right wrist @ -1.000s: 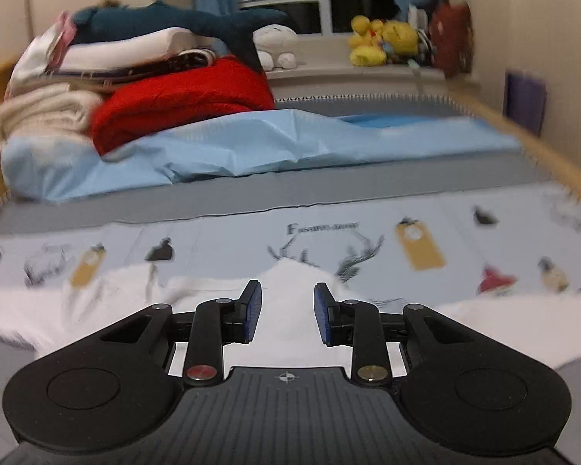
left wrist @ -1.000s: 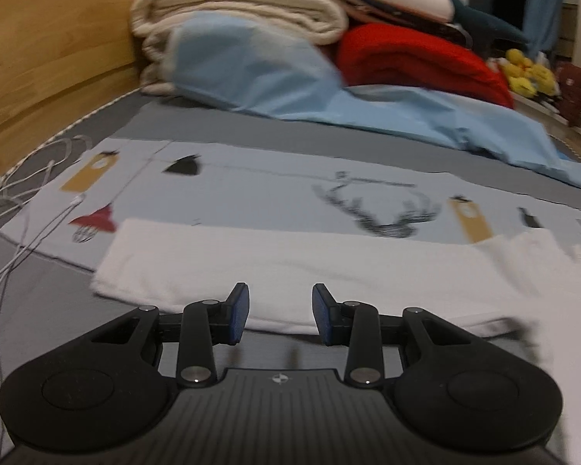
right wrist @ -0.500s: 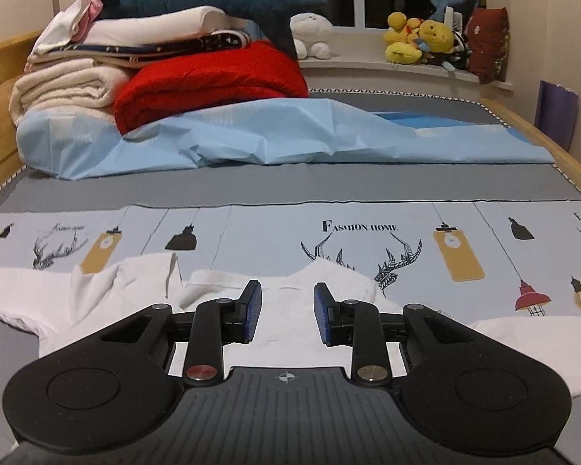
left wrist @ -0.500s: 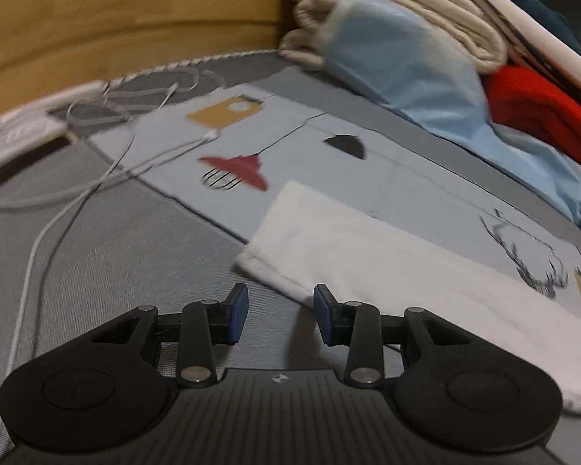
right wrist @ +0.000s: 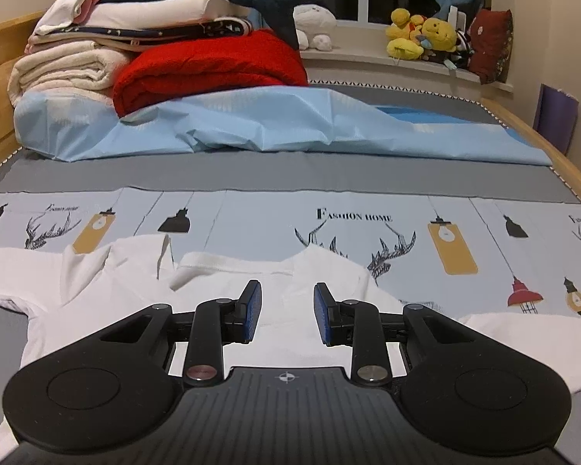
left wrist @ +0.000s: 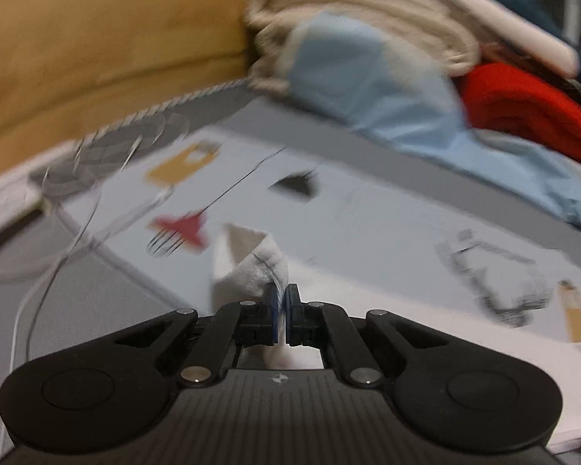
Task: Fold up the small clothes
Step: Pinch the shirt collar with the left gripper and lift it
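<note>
Left wrist — white shirt (left wrist: 251, 267) corner pinched, peaked.

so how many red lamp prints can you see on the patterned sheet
2. One red lamp print is at the patterned sheet's right end in the right wrist view; another is near the lifted white cloth in the left wrist view. The shirt may hide more.

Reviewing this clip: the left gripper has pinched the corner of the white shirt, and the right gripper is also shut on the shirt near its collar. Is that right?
Not quite. The left gripper is indeed shut on a corner of the white shirt, but the right gripper is open, as the right wrist view shows: its blue pads stand apart over the shirt below the collar, gripping nothing.
</note>
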Action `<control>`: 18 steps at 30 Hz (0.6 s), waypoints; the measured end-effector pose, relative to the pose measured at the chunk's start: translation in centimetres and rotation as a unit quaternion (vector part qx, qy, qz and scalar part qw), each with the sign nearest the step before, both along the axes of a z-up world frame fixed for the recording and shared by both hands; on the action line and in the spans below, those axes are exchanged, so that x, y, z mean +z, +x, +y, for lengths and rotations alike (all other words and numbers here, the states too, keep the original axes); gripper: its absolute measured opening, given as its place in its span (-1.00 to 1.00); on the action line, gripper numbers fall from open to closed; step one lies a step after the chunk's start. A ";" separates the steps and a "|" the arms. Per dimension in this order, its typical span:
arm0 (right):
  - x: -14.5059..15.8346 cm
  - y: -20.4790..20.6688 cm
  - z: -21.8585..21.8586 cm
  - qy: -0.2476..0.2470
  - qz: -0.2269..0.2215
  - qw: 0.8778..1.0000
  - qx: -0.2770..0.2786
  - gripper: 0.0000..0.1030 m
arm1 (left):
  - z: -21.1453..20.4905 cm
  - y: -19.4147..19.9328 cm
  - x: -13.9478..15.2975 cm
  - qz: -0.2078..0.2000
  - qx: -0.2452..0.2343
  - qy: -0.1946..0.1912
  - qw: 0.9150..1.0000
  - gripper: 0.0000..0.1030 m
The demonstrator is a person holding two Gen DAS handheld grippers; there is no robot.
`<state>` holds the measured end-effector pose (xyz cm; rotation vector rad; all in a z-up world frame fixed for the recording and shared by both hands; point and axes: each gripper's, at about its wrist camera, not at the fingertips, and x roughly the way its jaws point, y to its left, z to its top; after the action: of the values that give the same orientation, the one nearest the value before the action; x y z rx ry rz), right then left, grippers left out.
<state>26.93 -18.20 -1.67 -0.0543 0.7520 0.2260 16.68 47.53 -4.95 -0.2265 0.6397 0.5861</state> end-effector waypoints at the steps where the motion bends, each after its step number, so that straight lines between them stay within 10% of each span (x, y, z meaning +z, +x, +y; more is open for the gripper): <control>1: -0.2 0.0 0.1 -0.002 0.004 1.000 0.000 -0.39 | -1.6 0.4 1.4 -0.006 -0.014 0.008 1.000 -0.94; 11: 0.0 0.3 -0.9 0.080 0.064 0.995 -0.015 -0.87 | -21.8 1.7 12.7 -0.058 -0.165 -0.024 0.984 -0.94; 18: -0.9 0.1 -1.7 0.149 0.116 0.982 -0.024 -0.86 | -38.0 4.7 8.6 -0.022 -0.284 -0.050 0.957 -0.94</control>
<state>27.07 -19.95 -2.62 0.2780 0.9429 0.2991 21.35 9.53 3.63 -0.1381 0.6554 -0.0048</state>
